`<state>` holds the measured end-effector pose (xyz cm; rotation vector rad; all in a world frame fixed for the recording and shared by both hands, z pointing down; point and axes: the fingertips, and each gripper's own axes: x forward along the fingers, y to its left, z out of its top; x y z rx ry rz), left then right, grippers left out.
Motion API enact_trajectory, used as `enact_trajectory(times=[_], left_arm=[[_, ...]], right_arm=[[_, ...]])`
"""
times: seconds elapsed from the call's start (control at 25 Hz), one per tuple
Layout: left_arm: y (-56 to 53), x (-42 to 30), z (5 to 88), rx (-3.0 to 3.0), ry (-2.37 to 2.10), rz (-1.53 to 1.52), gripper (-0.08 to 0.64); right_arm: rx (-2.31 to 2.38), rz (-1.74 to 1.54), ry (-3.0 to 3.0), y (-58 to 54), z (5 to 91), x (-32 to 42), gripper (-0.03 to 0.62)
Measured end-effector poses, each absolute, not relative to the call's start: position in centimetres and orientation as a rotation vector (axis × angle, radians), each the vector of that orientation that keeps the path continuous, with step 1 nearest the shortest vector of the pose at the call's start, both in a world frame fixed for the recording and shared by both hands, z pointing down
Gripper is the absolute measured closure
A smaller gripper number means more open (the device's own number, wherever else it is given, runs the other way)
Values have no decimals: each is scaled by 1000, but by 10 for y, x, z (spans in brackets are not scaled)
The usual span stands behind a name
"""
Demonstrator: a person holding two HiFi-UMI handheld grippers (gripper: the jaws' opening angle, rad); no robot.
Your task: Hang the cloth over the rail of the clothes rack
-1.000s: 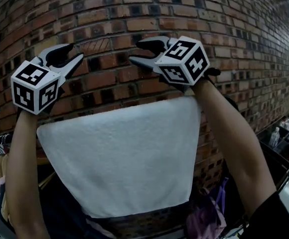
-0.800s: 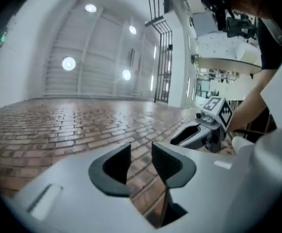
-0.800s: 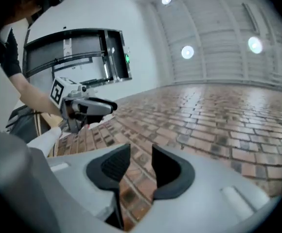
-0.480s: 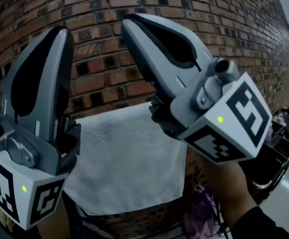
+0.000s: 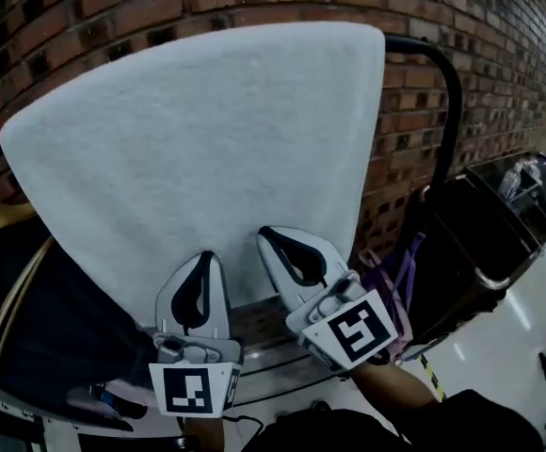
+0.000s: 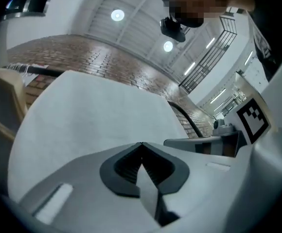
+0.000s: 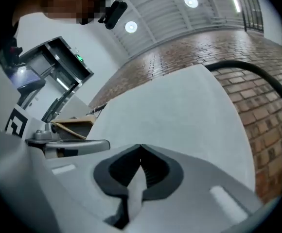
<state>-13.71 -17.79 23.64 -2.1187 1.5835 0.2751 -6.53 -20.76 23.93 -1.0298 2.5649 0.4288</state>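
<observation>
The cloth (image 5: 207, 130) is white and hangs draped over the black rail (image 5: 457, 102) of the clothes rack. It spreads wide along the top and narrows toward its lower edge, and the rail shows bare only at the cloth's right, where it bends and runs downward. Both grippers sit at the lower edge of the cloth, close beside each other and angled upward. The left hand-held gripper (image 5: 203, 254) has its jaws together, and its own view shows a pale fold of the cloth pinched between the dark ribbed pads. The right hand-held gripper (image 5: 266, 234) is closed in the same way, with a narrow white tuck of the cloth caught between its pads and trailing back toward the camera. In both gripper views the rest of the cloth rises beyond the jaw tips as a broad white sheet. A brick wall (image 5: 499, 55) stands directly behind the rack. Dark garments (image 5: 56, 328) hang to the left below the cloth, with a wooden hanger (image 7: 75, 126) beside them. A purple garment (image 5: 391, 271) hangs just to the right of the right gripper. Further right stands a black container (image 5: 480, 234) on a pale, glossy floor (image 5: 527, 328). The person's dark sleeve (image 5: 461, 422) shows at the bottom of the head view.
</observation>
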Motion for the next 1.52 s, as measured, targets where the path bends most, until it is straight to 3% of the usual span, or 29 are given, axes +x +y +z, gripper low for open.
enact_trajectory(times=[0.2, 0.44, 1.52], left_arm=[[-183, -131, 295, -2236, 1642, 199, 552], [-183, -121, 320, -2287, 1636, 105, 552], [-181, -115, 341, -2378, 1610, 94, 552]], right_arm=[[-1085, 226, 2650, -209, 293, -67, 588], [-1104, 259, 2666, -202, 308, -70, 588], [-1183, 270, 2639, -189, 327, -77, 588]])
